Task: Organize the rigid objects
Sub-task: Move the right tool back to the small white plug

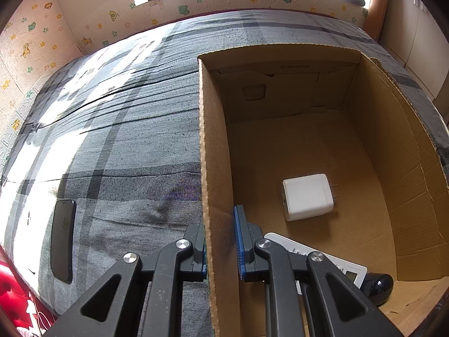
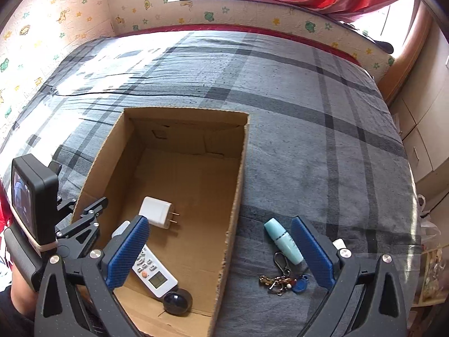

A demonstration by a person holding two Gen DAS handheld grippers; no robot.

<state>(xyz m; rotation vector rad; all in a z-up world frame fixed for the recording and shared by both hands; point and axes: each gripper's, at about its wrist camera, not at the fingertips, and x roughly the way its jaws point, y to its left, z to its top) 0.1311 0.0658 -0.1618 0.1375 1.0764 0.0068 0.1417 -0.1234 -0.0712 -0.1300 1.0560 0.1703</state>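
Here one cardboard box sits on the plaid bedcover, and three things lie inside it: one white charger, one white remote and one black ball at its near end. Just outside the box's right wall lie one pale blue tube and one key bunch. The left gripper is clamped on the box's left wall. The right gripper stands spread wide, holding nothing. One dark phone lies left of the box.
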